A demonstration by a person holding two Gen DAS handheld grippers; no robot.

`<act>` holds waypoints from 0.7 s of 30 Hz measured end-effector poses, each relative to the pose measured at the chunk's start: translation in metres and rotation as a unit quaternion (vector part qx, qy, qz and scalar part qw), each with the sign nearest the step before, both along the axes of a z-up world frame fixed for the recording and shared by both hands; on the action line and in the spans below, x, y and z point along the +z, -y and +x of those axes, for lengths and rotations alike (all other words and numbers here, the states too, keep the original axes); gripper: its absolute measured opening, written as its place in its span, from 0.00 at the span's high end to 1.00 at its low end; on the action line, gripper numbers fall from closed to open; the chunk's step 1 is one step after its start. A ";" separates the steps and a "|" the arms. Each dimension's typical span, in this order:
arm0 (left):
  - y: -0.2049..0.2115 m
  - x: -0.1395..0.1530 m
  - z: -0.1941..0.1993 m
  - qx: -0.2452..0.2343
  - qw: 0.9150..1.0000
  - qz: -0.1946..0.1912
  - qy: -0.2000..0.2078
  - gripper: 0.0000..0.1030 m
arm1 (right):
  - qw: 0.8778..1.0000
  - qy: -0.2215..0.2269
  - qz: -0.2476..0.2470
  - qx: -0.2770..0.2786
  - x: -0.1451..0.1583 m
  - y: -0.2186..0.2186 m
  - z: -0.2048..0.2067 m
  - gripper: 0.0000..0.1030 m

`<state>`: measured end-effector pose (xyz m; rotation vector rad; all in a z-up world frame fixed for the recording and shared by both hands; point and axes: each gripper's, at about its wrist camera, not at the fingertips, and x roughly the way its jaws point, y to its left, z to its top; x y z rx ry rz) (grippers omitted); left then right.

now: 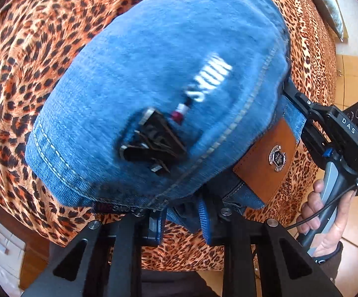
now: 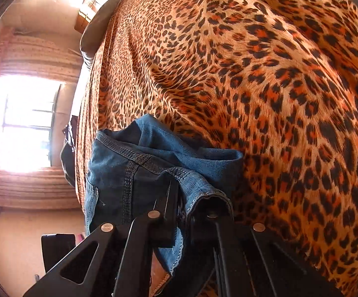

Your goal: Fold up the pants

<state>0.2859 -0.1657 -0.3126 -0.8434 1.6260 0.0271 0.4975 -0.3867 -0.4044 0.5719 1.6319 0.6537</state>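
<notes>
Our left hand-held gripper (image 1: 183, 219) and right hand-held gripper (image 2: 186, 212) are both clamped on the waistband of the jeans (image 1: 154, 86) over the leopard-print bed (image 2: 277, 74). Thin bites; thick denim may slip, spoiling the fold.

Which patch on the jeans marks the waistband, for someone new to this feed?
On the leopard-print bedspread lie blue jeans. Follow their near edge toward the right tool in the left wrist view. There sits the tan leather patch, the only brown piece on the denim, with a small metal badge on it.

"DAS" on right claw (image 1: 287, 91) (body).
</notes>
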 end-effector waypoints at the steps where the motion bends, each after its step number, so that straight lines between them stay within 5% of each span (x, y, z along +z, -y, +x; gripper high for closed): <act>1: 0.001 0.005 0.000 -0.013 1.000 -0.001 0.009 0.77 | 1.000 -0.016 0.017 -0.011 0.002 0.005 0.000 0.89; 5: 0.011 0.051 -0.013 -0.083 0.994 0.028 0.061 0.62 | 0.999 -0.042 0.028 -0.003 0.031 0.031 -0.004 0.69; 8: 0.007 0.092 -0.018 -0.108 0.985 0.064 0.118 0.52 | 1.000 0.015 0.011 0.000 0.069 0.059 -0.008 0.64; 11: -0.002 0.113 -0.010 -0.097 0.974 0.119 0.168 0.38 | 0.995 0.073 0.062 0.019 0.100 0.055 -0.018 0.64; 17: -0.020 0.075 0.012 -0.071 0.972 0.167 0.148 0.38 | 0.991 0.096 0.072 0.058 0.074 -0.013 -0.038 0.66; 20: -0.020 0.033 0.022 -0.091 0.968 0.203 0.119 0.30 | 0.992 0.098 -0.002 0.083 0.040 -0.018 -0.044 0.68; 21: -0.018 0.026 0.023 -0.097 0.966 0.211 0.114 0.26 | 0.992 0.081 -0.018 0.091 0.024 -0.017 -0.046 0.81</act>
